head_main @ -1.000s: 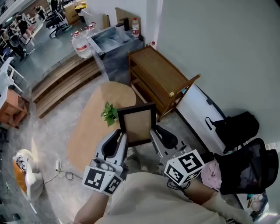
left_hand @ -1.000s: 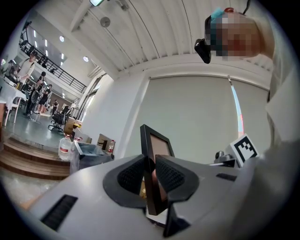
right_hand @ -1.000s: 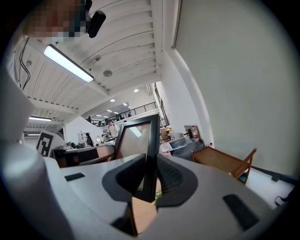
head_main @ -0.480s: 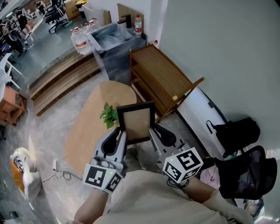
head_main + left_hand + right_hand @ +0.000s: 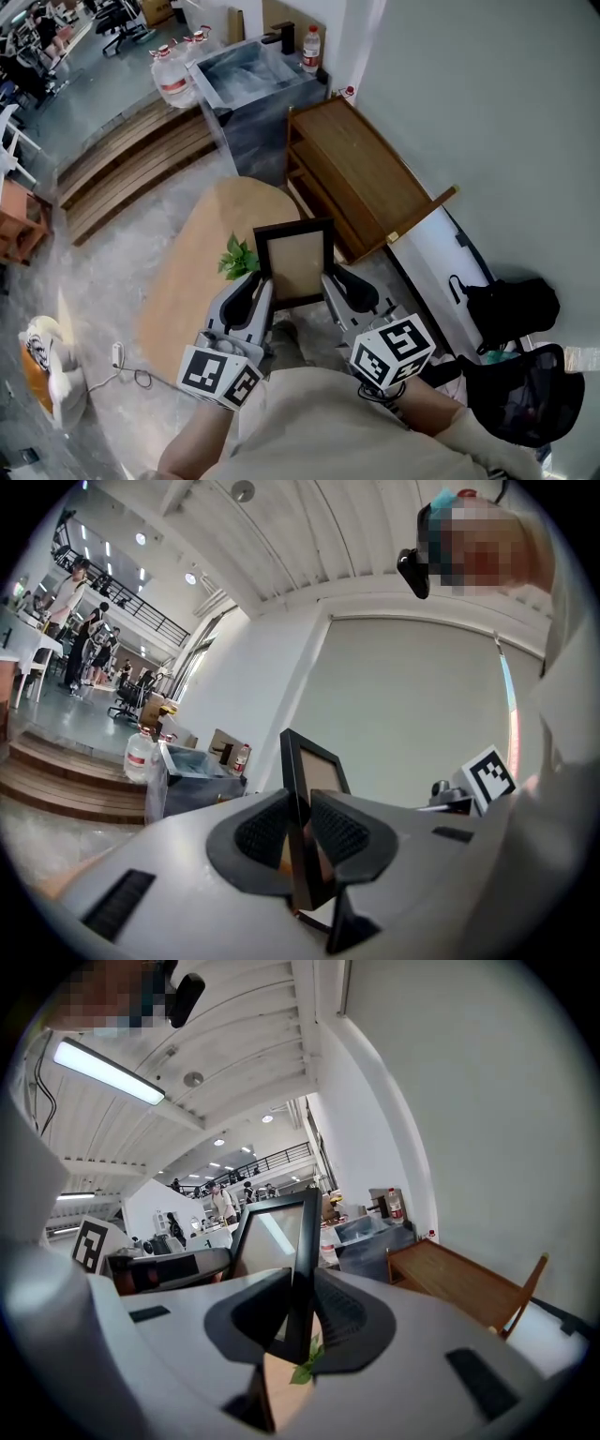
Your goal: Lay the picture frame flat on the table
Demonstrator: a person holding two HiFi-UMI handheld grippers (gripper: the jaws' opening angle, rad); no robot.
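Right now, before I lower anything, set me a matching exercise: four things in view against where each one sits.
Things:
1. picture frame
2. green plant
3. small drink bottle
4. black bag

Places:
A. on top of the grey cabinet
B. on the floor, far right
C. clamped between the left hand-held gripper and the right hand-held gripper
D. on the wooden table

Pairs: 1-C, 2-D, 3-A, 4-B

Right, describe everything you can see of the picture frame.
The picture frame is rectangular, with a thin black border round a tan panel. Its other face looks glossy in the right gripper view. It is held upright in the air over the light wooden table, not lying on it. The left gripper clamps one side edge and the right gripper the other.
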